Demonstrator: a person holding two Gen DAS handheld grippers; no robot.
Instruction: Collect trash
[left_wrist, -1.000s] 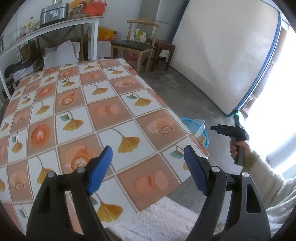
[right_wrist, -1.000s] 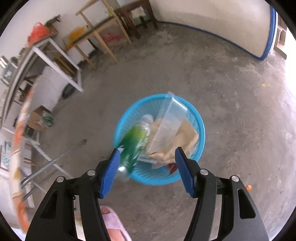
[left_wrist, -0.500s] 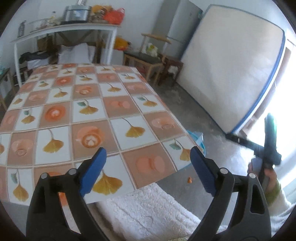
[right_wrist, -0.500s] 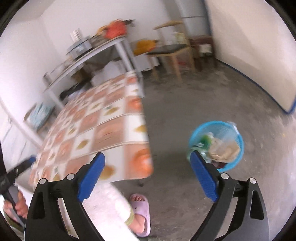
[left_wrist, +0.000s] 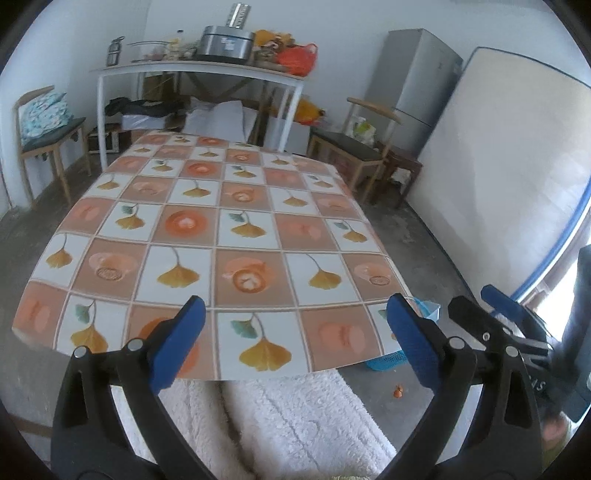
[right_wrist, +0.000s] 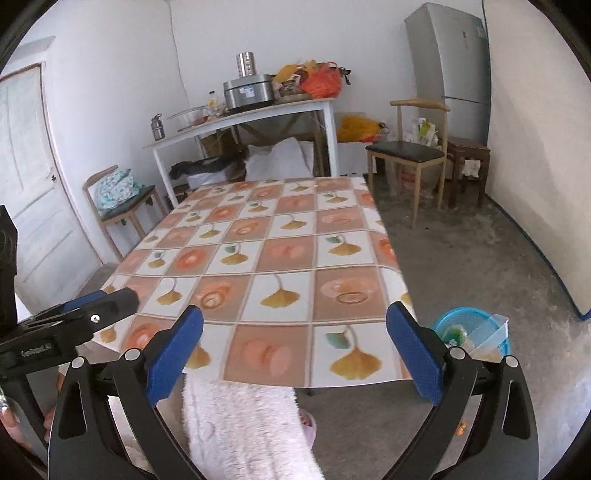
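Your right tool (right_wrist: 295, 354) and left tool (left_wrist: 295, 343) have just spread wide, gripping nothing, above the bench (right_wrist: 280, 258); trash basket (right_wrist: 476, 332) sits on the floor, right of the right tool.

Each gripper is showing 2 black plastic arms with triangular cut-outs, tipped with textured blue pads and pinned with silver screws. The left gripper (left_wrist: 295, 339) and the right gripper (right_wrist: 295, 347) are looking alike. From the side, the left gripper is carrying white lettering on its black body, too blurred to read. The person is wearing fluffy white trousers (left_wrist: 295, 417) and a pale pink slipper (right_wrist: 308, 424); a greenish cuff is peeking out at the right hand.
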